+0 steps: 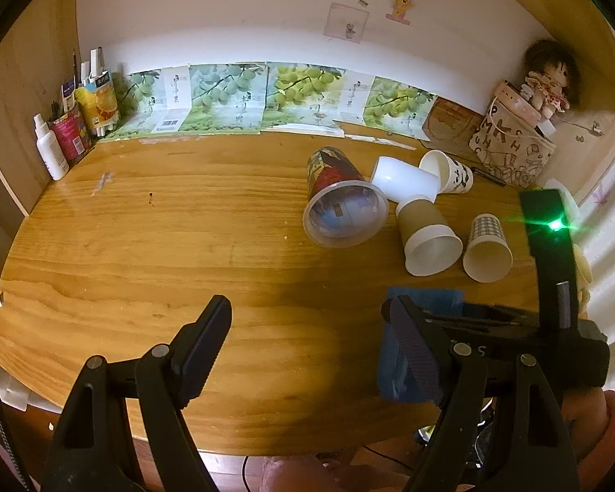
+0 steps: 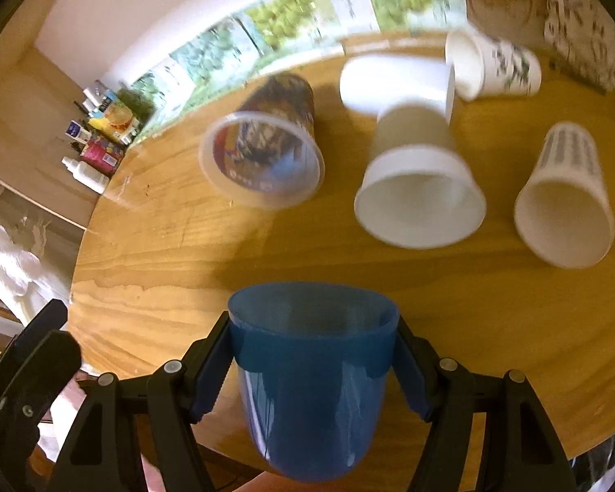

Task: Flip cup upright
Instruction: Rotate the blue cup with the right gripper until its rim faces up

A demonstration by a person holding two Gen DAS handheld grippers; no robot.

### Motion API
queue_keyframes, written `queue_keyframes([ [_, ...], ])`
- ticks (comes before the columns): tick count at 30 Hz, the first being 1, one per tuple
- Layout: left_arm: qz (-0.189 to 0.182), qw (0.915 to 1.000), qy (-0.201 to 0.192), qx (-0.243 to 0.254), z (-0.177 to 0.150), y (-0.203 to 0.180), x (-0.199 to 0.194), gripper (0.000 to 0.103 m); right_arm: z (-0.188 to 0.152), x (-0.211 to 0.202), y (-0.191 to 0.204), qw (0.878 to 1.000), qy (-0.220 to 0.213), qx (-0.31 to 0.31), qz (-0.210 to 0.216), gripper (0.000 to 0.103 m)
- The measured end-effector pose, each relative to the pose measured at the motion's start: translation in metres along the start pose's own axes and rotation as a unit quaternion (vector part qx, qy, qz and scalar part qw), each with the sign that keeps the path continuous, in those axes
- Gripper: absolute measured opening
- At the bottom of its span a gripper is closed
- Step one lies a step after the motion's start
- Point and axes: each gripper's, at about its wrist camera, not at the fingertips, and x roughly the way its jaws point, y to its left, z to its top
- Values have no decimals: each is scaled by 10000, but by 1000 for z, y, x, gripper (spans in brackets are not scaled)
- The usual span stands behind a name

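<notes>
My right gripper is shut on a blue translucent cup, holding it mouth-up above the near edge of the wooden table. The blue cup also shows in the left wrist view, partly hidden behind my left gripper's right finger. My left gripper is open and empty over the table's near edge. Several cups lie on their sides: a clear printed cup, a brown-sleeved white cup, a checkered cup, a plain white cup and a panda-print cup.
Bottles and cartons stand at the far left corner. Grape-print cardboard leans along the back wall. A patterned bag with a doll sits at the far right. The right gripper's body with a green light shows at the right.
</notes>
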Motion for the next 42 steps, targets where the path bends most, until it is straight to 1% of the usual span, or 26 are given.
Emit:
queue_keyframes([
  [2,31,10000,41,8,-2,-2,0,83,0,-6,0,9997,-208,-95,-6,71],
  [6,84,9999,83,45,-8,-7,-2,83,-5,-20,4,9957,-778,-456,-212,71],
  [11,144,9999,51,7,-14,-11,-7,83,-19,-32,9,9817,-1533,-1044,-422,71],
  [16,223,9997,19,-71,-18,-12,-12,83,-30,-33,12,9729,-1839,-1358,-348,71],
  [20,286,9995,3,-153,-22,-12,-16,83,-47,-37,16,9585,-2216,-1763,-341,71],
  [27,363,9990,-40,-246,-30,-13,-23,83,-65,-39,18,9417,-2544,-2172,-365,71],
  [32,416,9988,-53,-234,-34,-16,-28,83,-77,-34,19,9282,-2739,-2442,-609,71],
  [34,428,9988,-80,-240,-36,-16,-30,83,-80,-34,19,9247,-2796,-2503,-638,71],
  [37,425,9987,-89,-257,-37,-16,-32,83,-81,-34,19,9229,-2830,-2530,-645,71],
  [42,419,9988,-109,-246,-38,-16,-33,83,-82,-36,16,9268,-2813,-2424,-561,71],
])
